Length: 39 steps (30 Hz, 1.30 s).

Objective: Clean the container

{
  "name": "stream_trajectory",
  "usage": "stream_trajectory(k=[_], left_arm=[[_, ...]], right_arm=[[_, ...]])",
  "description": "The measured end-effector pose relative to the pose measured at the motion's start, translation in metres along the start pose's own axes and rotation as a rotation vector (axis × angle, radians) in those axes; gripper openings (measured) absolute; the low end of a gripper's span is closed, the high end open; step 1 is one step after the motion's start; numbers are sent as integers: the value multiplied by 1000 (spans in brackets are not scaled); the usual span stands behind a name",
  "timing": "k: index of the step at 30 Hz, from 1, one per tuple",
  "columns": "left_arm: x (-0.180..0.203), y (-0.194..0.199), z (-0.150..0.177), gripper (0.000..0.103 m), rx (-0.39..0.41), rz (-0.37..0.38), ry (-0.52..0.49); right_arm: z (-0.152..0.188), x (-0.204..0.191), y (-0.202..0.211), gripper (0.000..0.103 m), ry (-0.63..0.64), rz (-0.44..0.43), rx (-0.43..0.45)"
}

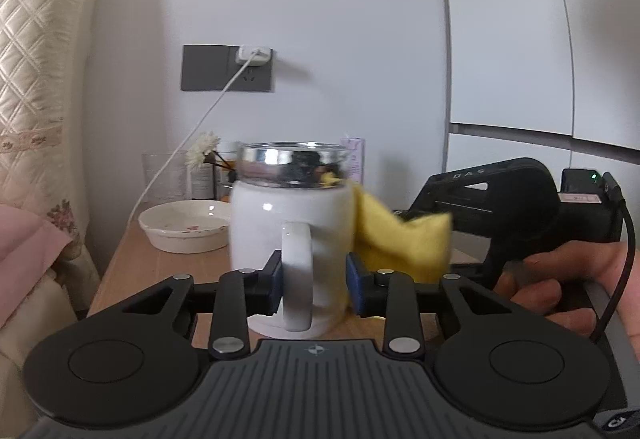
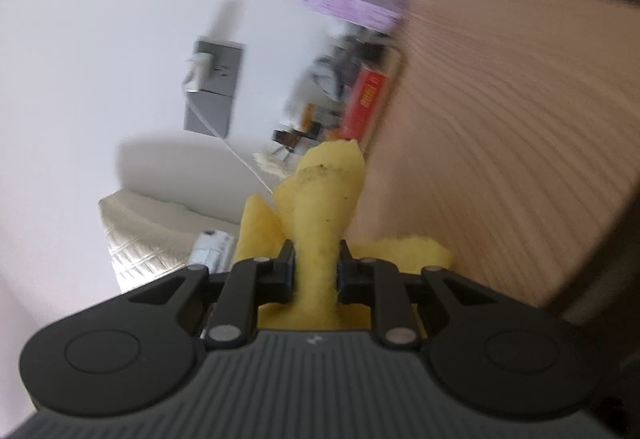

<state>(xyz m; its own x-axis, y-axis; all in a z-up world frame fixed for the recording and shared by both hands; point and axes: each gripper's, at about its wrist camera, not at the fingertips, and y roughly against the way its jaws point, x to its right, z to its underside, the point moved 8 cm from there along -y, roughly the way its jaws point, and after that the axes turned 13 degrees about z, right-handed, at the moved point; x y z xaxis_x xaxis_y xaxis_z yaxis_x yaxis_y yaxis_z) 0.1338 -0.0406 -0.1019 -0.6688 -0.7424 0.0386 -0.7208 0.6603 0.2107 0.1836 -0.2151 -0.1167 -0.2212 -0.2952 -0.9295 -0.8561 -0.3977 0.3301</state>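
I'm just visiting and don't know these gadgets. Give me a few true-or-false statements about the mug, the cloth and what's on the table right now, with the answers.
1. The left gripper has its jaws on either side of the white mug's handle. True.
2. The right gripper holds a blue sponge. False: it pinches a yellow cloth.
3. The mug has a shiny metal rim. True.
4. The cloth is pushed down inside the mug. False: in the left wrist view it hangs beside the mug's right side.
5. A pale bowl sits on the table left of the mug. True.
6. The wall socket has nothing plugged in. False: a white charger with a cable is plugged in.
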Motion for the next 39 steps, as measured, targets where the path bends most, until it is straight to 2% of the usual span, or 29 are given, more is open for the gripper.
stream_trajectory(k=[7, 12, 15, 23, 27, 28, 29, 31, 34, 35, 39], left_arm=[[7, -7, 2, 30, -17, 37, -23], [10, -9, 4, 30, -26, 54, -39], [9, -10, 6, 30, -28, 60, -40], [7, -13, 7, 32, -36, 23, -57], [6, -11, 4, 44, -27, 31, -57], [7, -11, 3, 53, -23, 32, -61], [8, -10, 2, 69, -14, 30, -69], [10, -4, -3, 85, 25, 13, -85], [9, 1, -9, 87, 60, 4, -71], [6, 0, -10, 92, 62, -15, -65], [-4, -9, -10, 92, 35, -106, -83]], right_arm=[[12, -16, 6, 21, 41, -14, 3], [15, -5, 0, 21, -8, 6, -18], [12, -15, 4, 21, 10, -21, -10], [16, 3, 0, 21, -7, -8, -24], [5, -7, 4, 21, 41, -12, -3], [1, -11, 6, 21, 60, -15, 9], [-3, -15, 9, 21, 77, -16, 21], [-12, -22, 14, 21, 107, -14, 44], [-25, -35, 22, 21, 179, -10, 79], [-28, -41, 24, 21, 213, -5, 88], [-40, -65, 34, 21, 327, -10, 112]])
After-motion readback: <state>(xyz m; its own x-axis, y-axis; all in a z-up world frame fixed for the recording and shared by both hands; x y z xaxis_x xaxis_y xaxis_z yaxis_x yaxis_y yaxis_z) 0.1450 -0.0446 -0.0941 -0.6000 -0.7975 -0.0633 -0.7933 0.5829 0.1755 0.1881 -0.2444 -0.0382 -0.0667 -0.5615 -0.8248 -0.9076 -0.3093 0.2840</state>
